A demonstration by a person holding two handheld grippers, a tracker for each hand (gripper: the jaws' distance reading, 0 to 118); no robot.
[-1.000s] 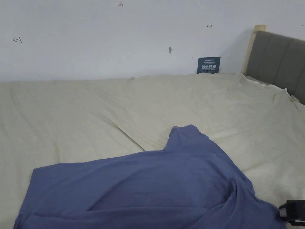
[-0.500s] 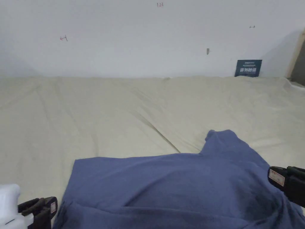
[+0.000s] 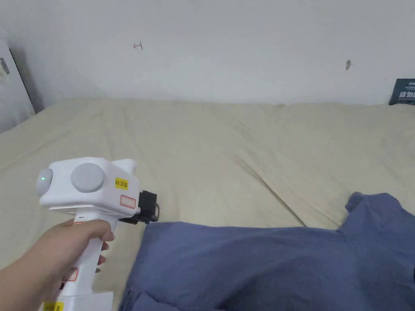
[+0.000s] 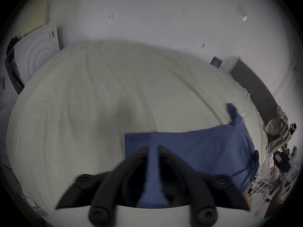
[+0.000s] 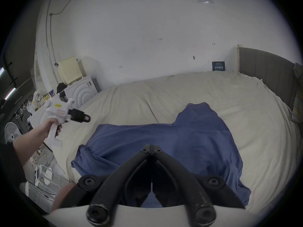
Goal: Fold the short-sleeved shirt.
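Observation:
The blue short-sleeved shirt (image 3: pixel 263 263) lies spread on the beige bed sheet (image 3: pixel 202 141), one sleeve (image 3: pixel 373 206) pointing toward the wall. A hand holds my white left gripper (image 3: pixel 156 209) at the shirt's far left corner. In the left gripper view its jaws (image 4: pixel 152 148) stand a little apart, and the shirt (image 4: pixel 196 145) shows through the gap. From the right gripper view, the left gripper (image 5: pixel 88 118) hovers above the sheet with no cloth in it. My right gripper (image 5: pixel 151 146) is over the shirt's (image 5: pixel 196 132) near edge, jaws pressed together, no cloth visibly pinched.
A grey headboard (image 5: pixel 265 66) bounds the bed on the right, with a small dark sign (image 3: pixel 403 91) against the white wall. A white appliance (image 5: pixel 82 89) stands off the bed's left end. Clutter and a fan (image 5: pixel 11 132) sit on the floor to the left.
The head camera has turned left, so the shirt sits further right in the picture. My left gripper has risen from the lower left up to the shirt's far left corner.

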